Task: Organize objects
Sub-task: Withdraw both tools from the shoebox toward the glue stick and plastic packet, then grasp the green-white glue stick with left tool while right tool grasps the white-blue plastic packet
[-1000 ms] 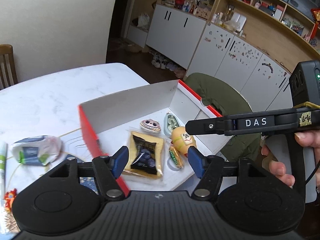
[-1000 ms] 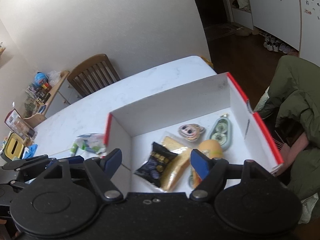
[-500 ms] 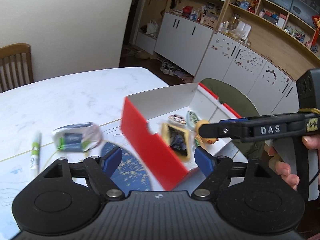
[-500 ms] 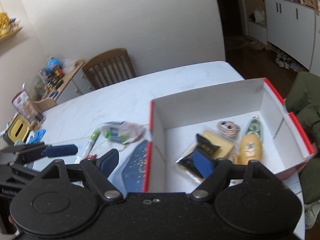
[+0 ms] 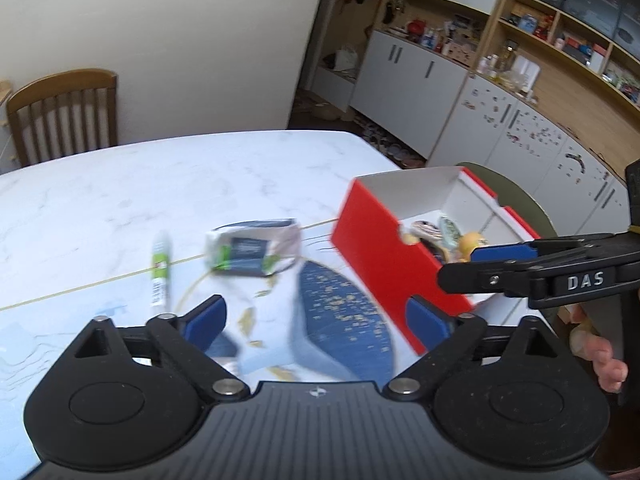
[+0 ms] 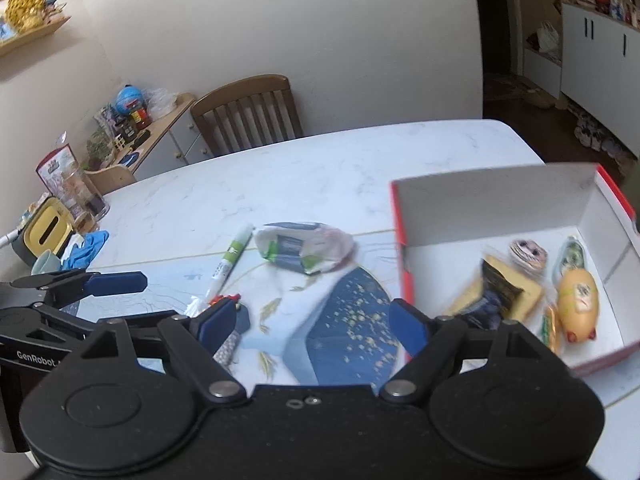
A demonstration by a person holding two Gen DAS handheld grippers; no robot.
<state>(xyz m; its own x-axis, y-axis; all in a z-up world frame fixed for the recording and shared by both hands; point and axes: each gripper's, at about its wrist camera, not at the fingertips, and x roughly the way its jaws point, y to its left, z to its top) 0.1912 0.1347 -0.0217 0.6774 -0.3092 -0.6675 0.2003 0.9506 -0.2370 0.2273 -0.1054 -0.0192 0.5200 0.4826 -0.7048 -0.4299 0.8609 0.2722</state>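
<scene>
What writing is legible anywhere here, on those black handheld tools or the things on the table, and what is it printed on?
"DAS": white letters on the black right gripper, seen from the left wrist.
"GenRobot": white letters, cut off by the frame edge, on the black left gripper, seen from the right wrist.
Too blurred to read: the green-and-white marker pen, the crumpled white-and-green plastic packet, and the snack wrappers in the red-and-white cardboard box.

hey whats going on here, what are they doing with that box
A person holds a gripper in each hand and is tidying loose items into a red box on the table. The left gripper and right gripper are both open and empty. The box already holds a dark snack packet, a yellow toy and small bits. A crumpled packet and a green marker lie outside.
</scene>
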